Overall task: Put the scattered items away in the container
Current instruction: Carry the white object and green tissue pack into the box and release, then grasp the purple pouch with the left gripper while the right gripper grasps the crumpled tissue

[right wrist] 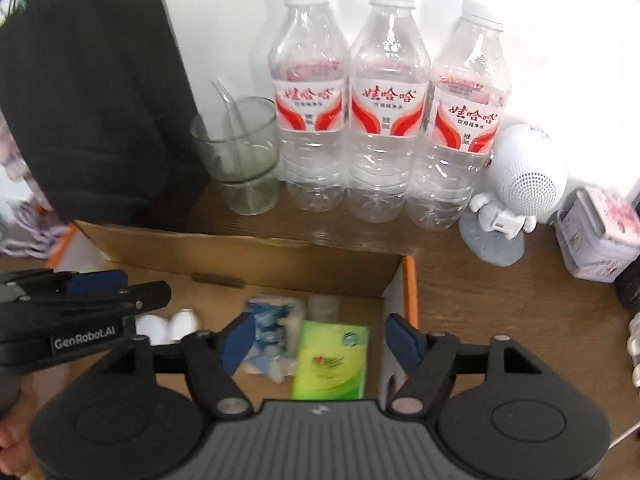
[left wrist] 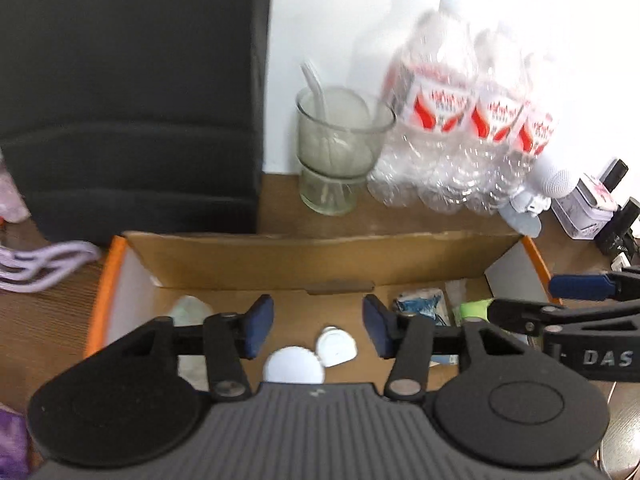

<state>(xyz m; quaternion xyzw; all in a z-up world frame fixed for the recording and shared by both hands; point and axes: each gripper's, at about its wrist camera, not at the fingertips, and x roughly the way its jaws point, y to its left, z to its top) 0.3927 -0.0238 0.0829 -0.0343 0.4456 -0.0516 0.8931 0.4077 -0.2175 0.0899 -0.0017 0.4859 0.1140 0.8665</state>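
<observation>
Left gripper (left wrist: 318, 330): jaws apart, empty, white caps (left wrist: 312, 356) below.
Right gripper (right wrist: 320, 344): jaws apart, empty, green packet (right wrist: 332, 360) beneath.
Advice: withdraw upward, clear of box (right wrist: 248, 256) walls.

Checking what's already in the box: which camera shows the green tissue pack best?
The right wrist view: the green tissue pack lies whole between open jaws. The left wrist view shows only a green sliver behind the right gripper.

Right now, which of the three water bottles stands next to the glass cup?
The leftmost water bottle in the right wrist view: it stands beside the glass cup; the other two sit further right, toward the astronaut figure.
</observation>
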